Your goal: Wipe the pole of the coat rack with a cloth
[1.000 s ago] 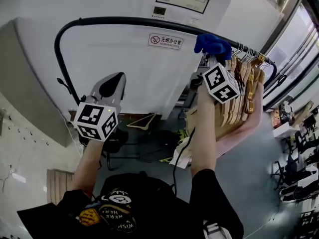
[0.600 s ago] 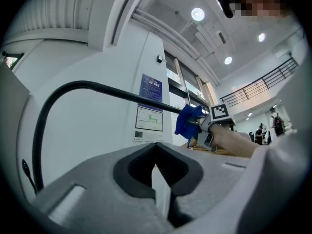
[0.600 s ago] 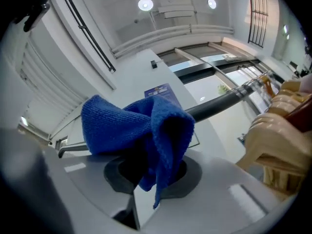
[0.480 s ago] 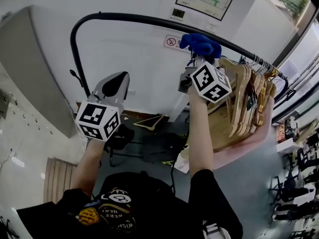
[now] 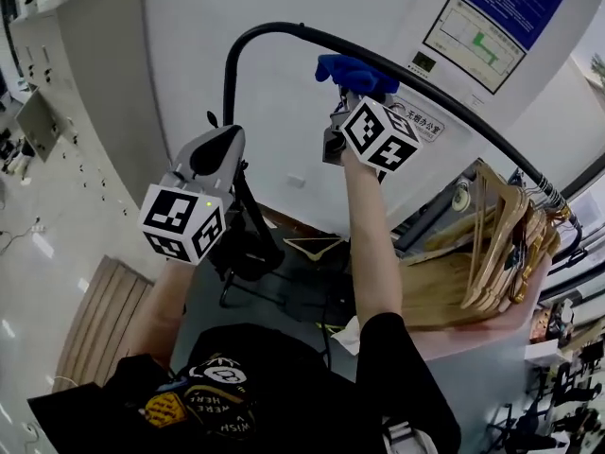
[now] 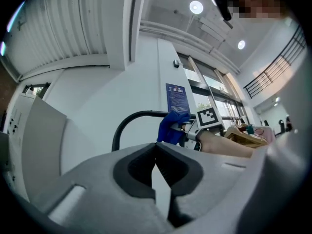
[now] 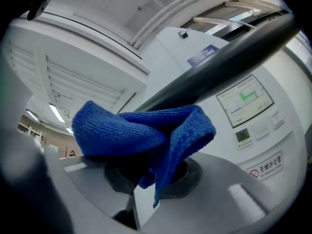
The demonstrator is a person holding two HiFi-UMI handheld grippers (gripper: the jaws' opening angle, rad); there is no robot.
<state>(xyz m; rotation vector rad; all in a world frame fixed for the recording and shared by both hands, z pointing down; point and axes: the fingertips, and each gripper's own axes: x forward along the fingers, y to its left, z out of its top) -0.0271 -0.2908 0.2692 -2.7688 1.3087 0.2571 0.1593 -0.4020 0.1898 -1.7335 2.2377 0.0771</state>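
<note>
A: Status?
B: One coat rack pole (image 5: 284,28), rigid tube. Two hand-held grippers: left hand-held gripper (image 6: 156,152) closed on nothing, right hand-held gripper (image 7: 139,179) clamped on the one blue cloth (image 5: 352,71), up on the pole past its bend.
A: Handling?
B: Soft, light, probably slides easily. Keep hold of the bunched middle.

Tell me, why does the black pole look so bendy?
Head view: the wide lens bows the pole and the wall. Right gripper view: the blue cloth is sharp, its weave showing, corners dark. Left gripper view: ceiling lamps glare white.
</note>
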